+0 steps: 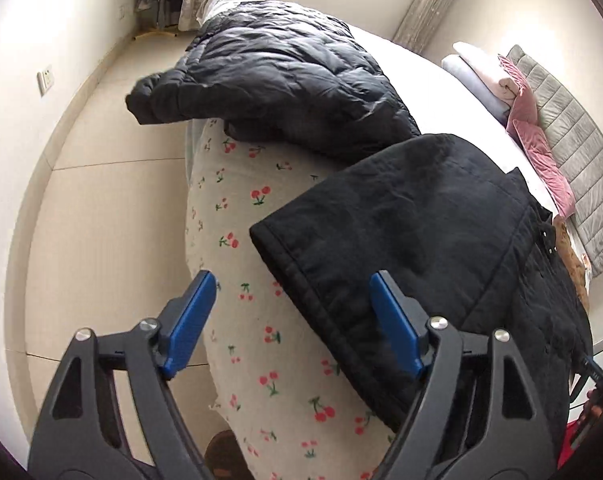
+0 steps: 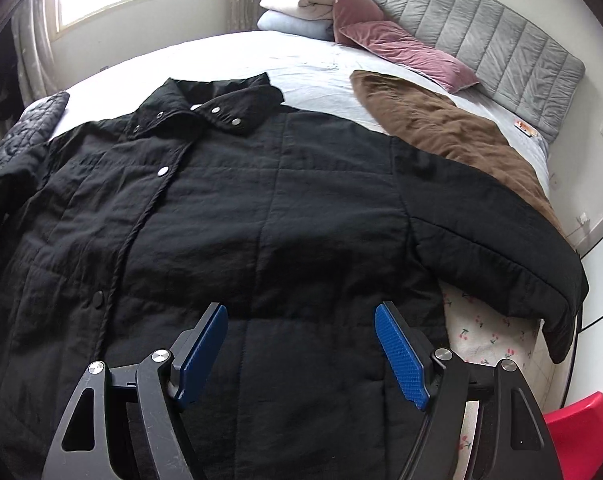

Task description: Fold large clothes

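Note:
A large black quilted jacket (image 2: 229,208) lies spread front-up on the bed, collar toward the headboard, its right sleeve (image 2: 497,236) hanging over the bed's side. In the left wrist view its other sleeve (image 1: 401,232) lies over the cherry-print sheet (image 1: 261,320). My left gripper (image 1: 291,284) is open and empty above that sleeve's cuff edge. My right gripper (image 2: 301,316) is open and empty over the jacket's lower body.
A shiny dark puffer jacket (image 1: 277,80) lies at the bed's far corner. A brown garment (image 2: 453,128), pink pillows (image 2: 401,48) and folded bedding (image 2: 293,12) lie near the grey headboard (image 2: 481,28). A red stool (image 2: 581,428) stands beside the bed.

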`<state>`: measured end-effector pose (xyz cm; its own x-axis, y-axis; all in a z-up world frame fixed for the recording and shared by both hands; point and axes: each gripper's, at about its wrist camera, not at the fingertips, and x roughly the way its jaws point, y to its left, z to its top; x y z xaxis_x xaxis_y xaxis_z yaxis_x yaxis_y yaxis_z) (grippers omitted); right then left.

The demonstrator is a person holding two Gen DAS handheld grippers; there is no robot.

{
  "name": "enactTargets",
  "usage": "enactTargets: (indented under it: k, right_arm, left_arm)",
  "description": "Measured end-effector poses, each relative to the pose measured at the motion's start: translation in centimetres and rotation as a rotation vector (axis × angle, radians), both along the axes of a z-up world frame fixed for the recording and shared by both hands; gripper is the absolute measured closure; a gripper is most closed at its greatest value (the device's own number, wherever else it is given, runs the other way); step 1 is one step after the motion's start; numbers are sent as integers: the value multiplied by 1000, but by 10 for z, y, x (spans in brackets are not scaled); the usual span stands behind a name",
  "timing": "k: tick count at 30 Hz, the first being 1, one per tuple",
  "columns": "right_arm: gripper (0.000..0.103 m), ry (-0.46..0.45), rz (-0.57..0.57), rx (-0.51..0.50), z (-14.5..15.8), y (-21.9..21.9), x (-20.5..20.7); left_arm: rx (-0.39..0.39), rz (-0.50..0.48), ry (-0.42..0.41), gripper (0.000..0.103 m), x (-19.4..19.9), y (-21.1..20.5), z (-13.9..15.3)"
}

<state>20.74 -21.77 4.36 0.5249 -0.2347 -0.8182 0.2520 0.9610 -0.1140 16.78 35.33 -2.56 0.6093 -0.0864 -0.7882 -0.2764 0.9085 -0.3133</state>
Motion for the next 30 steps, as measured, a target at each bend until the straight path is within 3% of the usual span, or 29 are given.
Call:
enactTargets:
  k: [2, 4, 5, 6, 7, 11, 14, 17, 20, 23, 26, 28, 30]
  right_arm:
    - [26, 14, 25, 1, -5, 12, 0]
    - [26, 23, 45, 1, -9, 22, 0]
    - [26, 27, 52, 0, -11, 27, -1]
    - [26, 30, 56, -1, -13, 30, -2]
    - [26, 33, 61, 0, -15, 33, -3]
    - [26, 59, 70, -9, -26, 41, -2]
    - [26, 75, 72, -16, -31, 45, 1]
    - [26, 76, 79, -11, -33, 48, 3]
    - [26, 78, 87, -5, -33, 52, 6]
    - [26, 87, 94, 8, -34, 57, 10]
    - [26, 87, 98, 47, -34, 61, 14]
    - [26, 90, 102, 78, -33, 62, 13]
    - [26, 97, 106, 96, -32, 61, 12]
  left_arm:
    - [-69, -1, -9, 27, 17, -1, -18]
    - [-130, 30, -31, 38, 27, 1, -29]
    - [-121, 52, -39, 43, 29, 0, -28]
    - [-86, 65, -51, 70, 31, -4, -23]
    - [-60, 38, -76, 87, 33, -10, -15]
    - [182, -58, -205, 89, 35, -56, 50]
    - [306, -79, -325, 89, 45, -70, 112]
    - [467, -57, -396, 89, 74, -64, 162]
    - [606, -12, -396, 89, 114, -45, 188]
    - [742, 20, -327, 89, 165, -22, 185]
    - [799, 58, -231, 84, 207, -11, 159]
    - [827, 100, -172, 64, 223, -11, 139]
    - [845, 161, -158, 58, 226, -21, 124]
